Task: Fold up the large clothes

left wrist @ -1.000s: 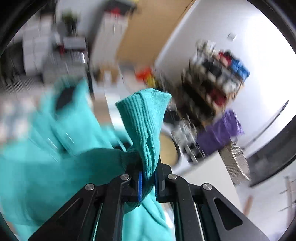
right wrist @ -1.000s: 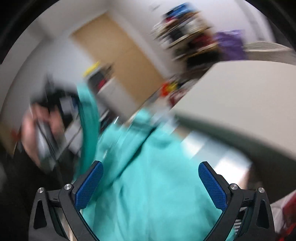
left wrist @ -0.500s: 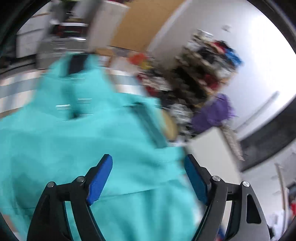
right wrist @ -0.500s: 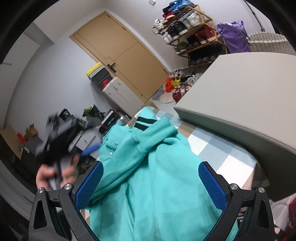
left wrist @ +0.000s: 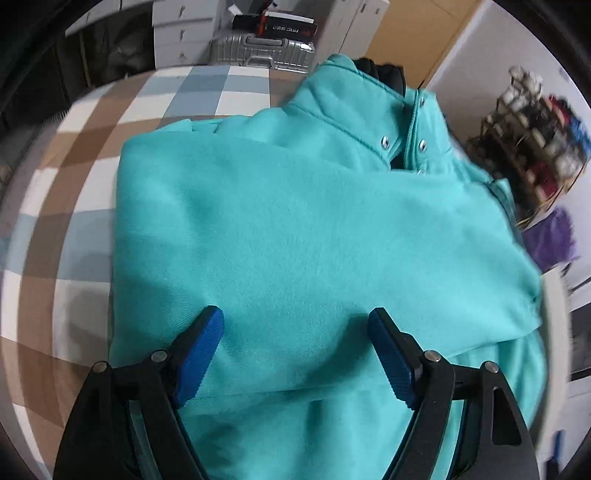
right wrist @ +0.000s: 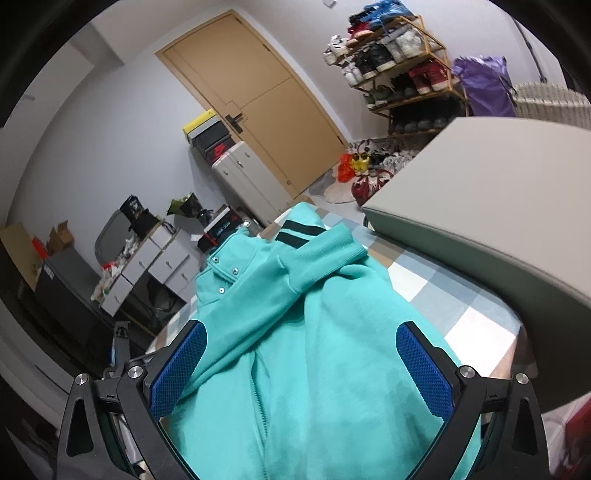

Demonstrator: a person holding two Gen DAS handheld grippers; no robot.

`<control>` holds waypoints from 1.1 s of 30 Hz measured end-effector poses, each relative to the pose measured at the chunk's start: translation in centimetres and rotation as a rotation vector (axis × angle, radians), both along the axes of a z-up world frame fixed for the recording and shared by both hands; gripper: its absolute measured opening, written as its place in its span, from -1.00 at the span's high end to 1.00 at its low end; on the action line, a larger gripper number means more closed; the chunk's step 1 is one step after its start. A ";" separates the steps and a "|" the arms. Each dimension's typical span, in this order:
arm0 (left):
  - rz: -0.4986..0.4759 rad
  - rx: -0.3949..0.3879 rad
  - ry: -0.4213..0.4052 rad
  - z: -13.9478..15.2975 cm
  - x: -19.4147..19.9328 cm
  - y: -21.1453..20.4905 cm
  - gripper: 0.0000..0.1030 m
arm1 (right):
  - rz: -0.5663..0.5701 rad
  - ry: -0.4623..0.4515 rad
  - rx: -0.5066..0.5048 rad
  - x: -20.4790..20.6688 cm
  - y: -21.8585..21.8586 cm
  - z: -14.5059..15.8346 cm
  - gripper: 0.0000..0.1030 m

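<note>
While the left gripper [left wrist: 296,325] hangs over the teal jacket [left wrist: 295,229], its jaws, just opened, hold nothing; the right gripper [right wrist: 301,341] gapes empty above the zipper.

Teal jacket [left wrist: 295,229] hem cut off at bottom edge; shoe rack [left wrist: 535,147] blurred; box label [left wrist: 291,26] unreadable.
</note>
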State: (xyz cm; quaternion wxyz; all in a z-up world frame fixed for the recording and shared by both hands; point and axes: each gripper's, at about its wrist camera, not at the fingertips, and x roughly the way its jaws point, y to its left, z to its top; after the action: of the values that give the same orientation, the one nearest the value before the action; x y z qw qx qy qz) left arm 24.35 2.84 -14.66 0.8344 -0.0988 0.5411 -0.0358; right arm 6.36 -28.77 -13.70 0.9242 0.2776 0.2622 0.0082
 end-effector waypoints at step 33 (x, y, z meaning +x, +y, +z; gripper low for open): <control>0.195 -0.177 -0.046 2.4 -10.5 0.8 -0.58 | 0.372 0.442 -0.374 26.4 -0.3 -4.2 0.78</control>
State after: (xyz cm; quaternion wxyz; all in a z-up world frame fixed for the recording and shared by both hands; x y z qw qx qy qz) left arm 13.86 3.69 -12.24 0.8341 -0.2233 0.5043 -0.0046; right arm 32.79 -29.12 -17.89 0.8626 0.0459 0.4991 0.0683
